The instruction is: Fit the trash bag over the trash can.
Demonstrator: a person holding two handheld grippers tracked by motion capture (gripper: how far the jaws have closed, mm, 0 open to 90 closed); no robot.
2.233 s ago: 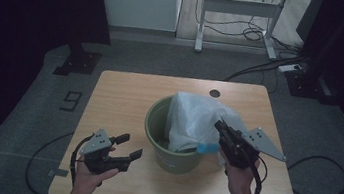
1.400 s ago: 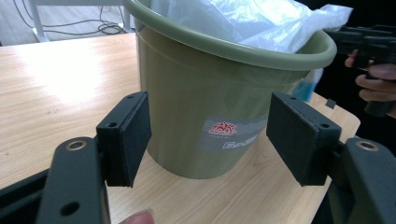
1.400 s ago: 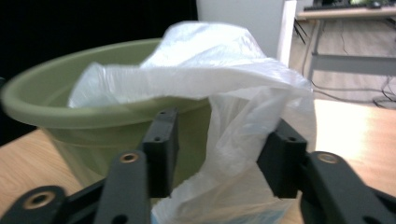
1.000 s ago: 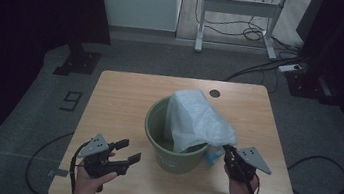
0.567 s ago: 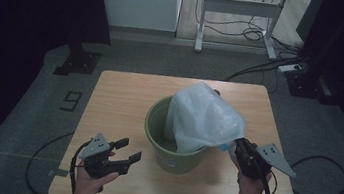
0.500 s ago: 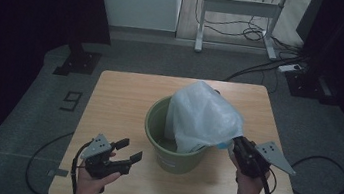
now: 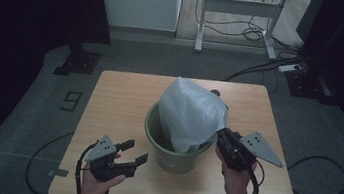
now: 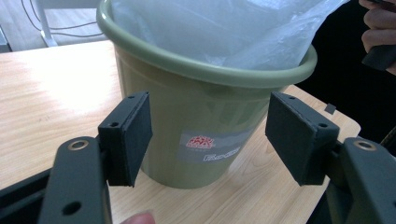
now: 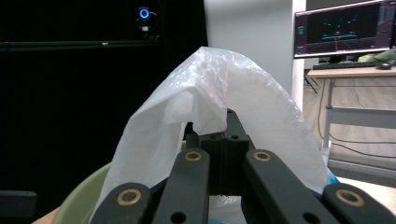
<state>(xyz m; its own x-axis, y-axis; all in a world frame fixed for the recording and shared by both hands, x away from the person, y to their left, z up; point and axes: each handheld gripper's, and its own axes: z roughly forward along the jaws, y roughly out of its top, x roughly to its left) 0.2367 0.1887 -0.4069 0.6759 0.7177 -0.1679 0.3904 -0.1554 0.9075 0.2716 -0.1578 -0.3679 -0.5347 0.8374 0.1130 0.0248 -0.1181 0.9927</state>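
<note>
A round olive-green plastic bucket (image 7: 173,147) stands near the middle of the light wooden table (image 7: 119,100), a translucent white plastic bag (image 7: 190,114) rising from it. The right gripper (image 7: 225,137) pinches the bag's right edge; the left gripper (image 7: 132,153), jaws spread, hovers near-left of the bucket.
</note>
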